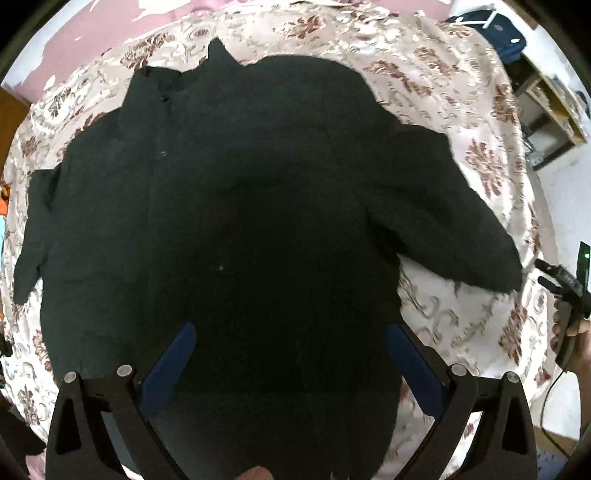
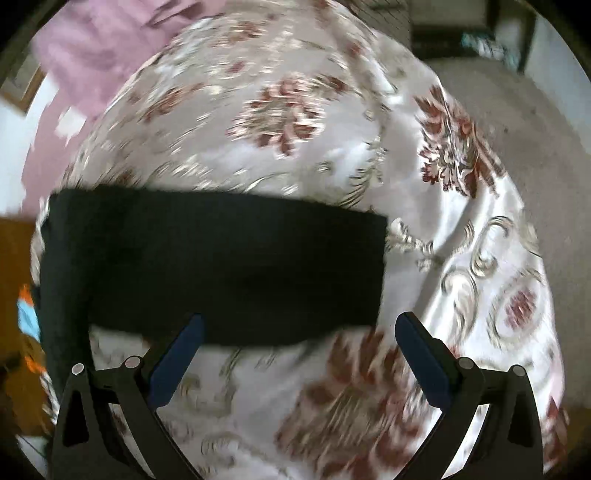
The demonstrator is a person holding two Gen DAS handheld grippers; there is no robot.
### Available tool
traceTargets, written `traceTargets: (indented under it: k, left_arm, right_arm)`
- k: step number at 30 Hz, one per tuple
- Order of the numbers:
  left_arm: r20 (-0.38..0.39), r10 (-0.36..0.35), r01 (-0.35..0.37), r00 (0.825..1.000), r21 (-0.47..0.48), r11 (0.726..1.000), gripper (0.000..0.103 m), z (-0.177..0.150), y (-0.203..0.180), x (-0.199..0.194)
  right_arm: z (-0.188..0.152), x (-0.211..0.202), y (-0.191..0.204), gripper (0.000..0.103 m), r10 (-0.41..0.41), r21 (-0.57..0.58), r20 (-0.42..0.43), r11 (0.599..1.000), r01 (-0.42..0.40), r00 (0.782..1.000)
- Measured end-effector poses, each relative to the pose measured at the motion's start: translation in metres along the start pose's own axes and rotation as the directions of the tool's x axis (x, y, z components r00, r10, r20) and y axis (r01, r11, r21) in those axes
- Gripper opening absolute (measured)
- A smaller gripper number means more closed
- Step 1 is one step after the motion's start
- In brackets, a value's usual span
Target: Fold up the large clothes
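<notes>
Black coat (image 1: 229,206) lies spread flat on the bed's floral bedspread (image 1: 436,92), front up; button placket runs down its left part, collar at the far end; both sleeves out to the sides, none folded in that I can see; hem end nearest the left wrist camera.

Progress: judged at the very start; garment looks laid out and smoothed but no fold made yet; sleeves, side folds and the final halving all seem left to do.

Left gripper (image 1: 291,339) hovers over the lower body of the coat, jaws wide apart, blue pads clear of cloth, nothing held; whether the tips touch the fabric I cannot tell, dark on dark.

Right gripper (image 2: 299,332) hangs above the right sleeve (image 2: 221,266), jaws spread wide, nothing between them; sleeve lies as a straight black band across the bedspread, cuff end to the right of view, just ahead of the fingertips; view is motion-blurred so the exact gap is unclear. In the left wrist view the right gripper shows at the far right edge, near the sleeve's cuff (image 1: 509,266), not touching it as far as I can see.

Likely step in hand: taking the right sleeve at the cuff to bring it across the body; a guess from the pose only.

Other stuff: pink wall (image 1: 92,33) beyond the bed; shelf unit (image 1: 554,107) at the right; not involved.
</notes>
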State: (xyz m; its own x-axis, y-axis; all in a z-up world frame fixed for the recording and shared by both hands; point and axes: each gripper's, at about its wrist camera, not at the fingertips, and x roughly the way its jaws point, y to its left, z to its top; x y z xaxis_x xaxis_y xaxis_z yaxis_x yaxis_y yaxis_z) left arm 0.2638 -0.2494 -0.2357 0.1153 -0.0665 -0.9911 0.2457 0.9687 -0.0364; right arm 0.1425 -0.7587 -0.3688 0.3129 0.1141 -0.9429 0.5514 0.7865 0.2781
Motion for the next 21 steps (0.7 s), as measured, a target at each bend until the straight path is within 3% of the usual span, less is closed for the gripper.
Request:
traceTargets:
  k: [5, 8, 14, 18, 19, 21]
  left_arm:
    - [-0.023, -0.016, 0.014, 1.0, -0.082, 0.997, 0.103, 0.035, 0.002, 0.037]
    - [-0.007, -0.012, 0.011, 1.0, -0.095, 0.995, 0.103, 0.053, 0.0, 0.048]
    - [0.013, 0.008, -0.008, 1.0, -0.068, 0.998, 0.103, 0.077, -0.006, 0.062]
    - [0.019, 0.019, -0.018, 1.0, -0.072, 0.997, 0.103, 0.088, -0.006, 0.071]
    - [0.019, 0.019, -0.017, 1.0, -0.079, 0.997, 0.103, 0.09, -0.006, 0.074]
    - [0.021, 0.02, -0.018, 1.0, -0.091, 0.996, 0.103, 0.095, -0.004, 0.079]
  right_arm:
    - [0.032, 0.053, -0.05, 0.102, 0.197, 0.203, -0.028, 0.961, -0.187, 0.98]
    - [0.038, 0.082, -0.062, 0.102, 0.316, 0.297, -0.04, 0.91, -0.29, 0.948]
    - [0.029, 0.134, -0.047, 0.095, 0.378, 0.312, -0.16, 0.896, -0.317, 0.912]
    - [0.026, 0.146, -0.032, 0.093, 0.41, 0.3, -0.124, 0.883, -0.36, 0.903]
    - [0.025, 0.146, -0.03, 0.091, 0.423, 0.304, -0.112, 0.876, -0.375, 0.899]
    - [0.031, 0.15, -0.025, 0.069, 0.446, 0.311, -0.08, 0.861, -0.403, 0.892]
